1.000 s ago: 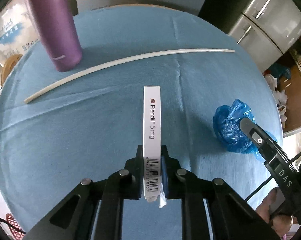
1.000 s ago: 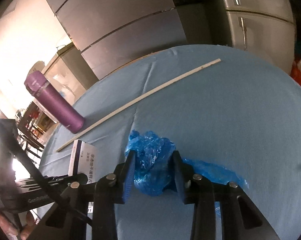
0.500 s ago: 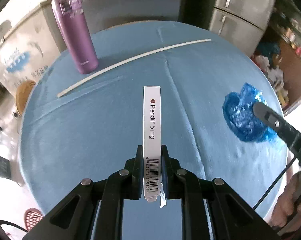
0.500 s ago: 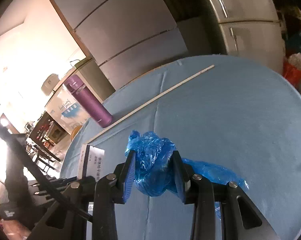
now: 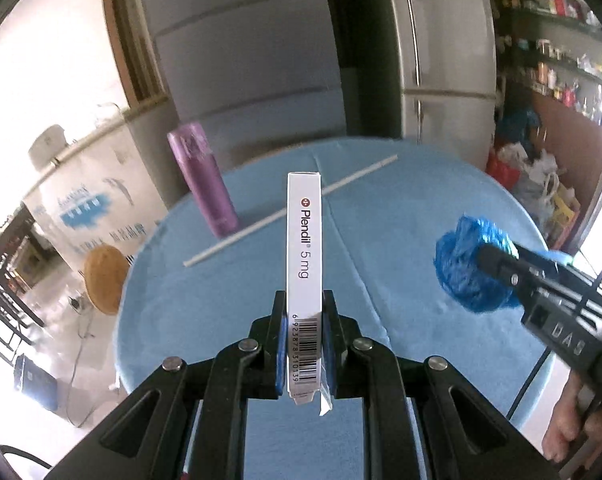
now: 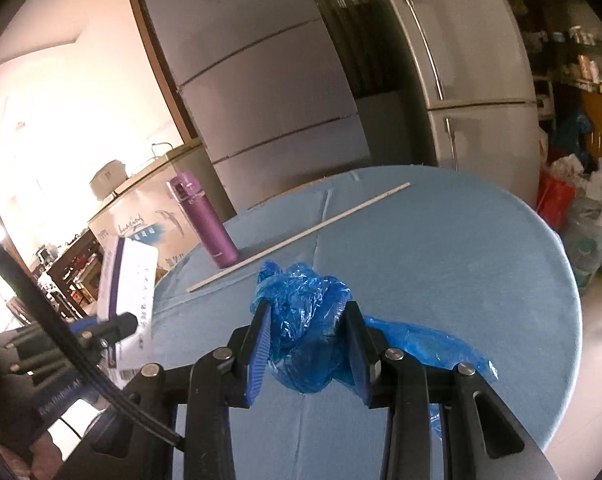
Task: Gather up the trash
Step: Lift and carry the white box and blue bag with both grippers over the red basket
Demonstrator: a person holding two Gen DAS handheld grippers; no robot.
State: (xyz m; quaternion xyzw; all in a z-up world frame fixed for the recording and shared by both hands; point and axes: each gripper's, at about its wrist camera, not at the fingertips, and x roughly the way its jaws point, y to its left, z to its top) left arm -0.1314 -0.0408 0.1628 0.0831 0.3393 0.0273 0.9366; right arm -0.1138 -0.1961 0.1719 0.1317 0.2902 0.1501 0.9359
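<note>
Left gripper [image 5: 304, 340]: matte black linkage arms, four silver screw heads across the knuckles, blue ribbed pads [image 5: 280, 354] on the finger insides. Right gripper [image 6: 308, 344]: same black build, silver screws, blue ribbed pads [image 6: 259, 350]. Seen from the left wrist view, its side carries raised "DAS" lettering and a thin black cable. Bare skin of right hand [image 5: 569, 432] at its handle.

Blue-clothed table [image 6: 441, 264]: flask [image 6: 205, 220], perhaps rod [image 6: 301, 236].

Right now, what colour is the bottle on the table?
Purple; the bottle shows best in the right wrist view.
</note>
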